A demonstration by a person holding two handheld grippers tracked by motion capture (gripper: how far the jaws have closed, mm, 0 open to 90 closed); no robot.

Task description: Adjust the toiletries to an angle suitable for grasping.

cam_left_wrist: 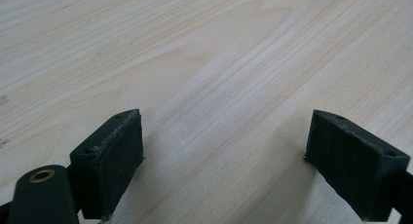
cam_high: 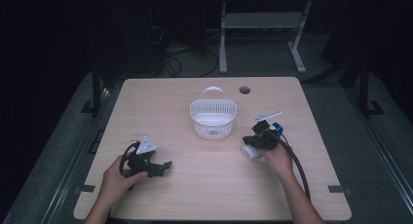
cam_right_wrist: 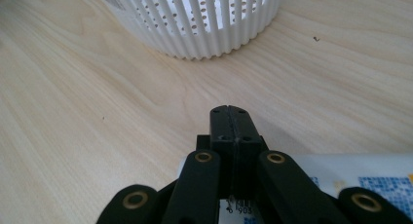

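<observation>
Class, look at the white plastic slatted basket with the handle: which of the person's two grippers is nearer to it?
Right. The right gripper sits just beside the white plastic slatted basket, toward the person. The left gripper rests farther off, near the table's front left.

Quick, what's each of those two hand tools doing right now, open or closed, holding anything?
Left tool: open, holding nothing, over bare table.
Right tool: closed, nothing visible between its jaws, above a white packet.

I see the basket (cam_high: 213, 118) standing at the middle of the table (cam_high: 160, 102), toward its far side. My left gripper (cam_high: 163, 166) sits near the front left. My right gripper (cam_high: 249, 139) is just right of the basket, over a flat packet (cam_high: 253, 153) lying on the table.
</observation>
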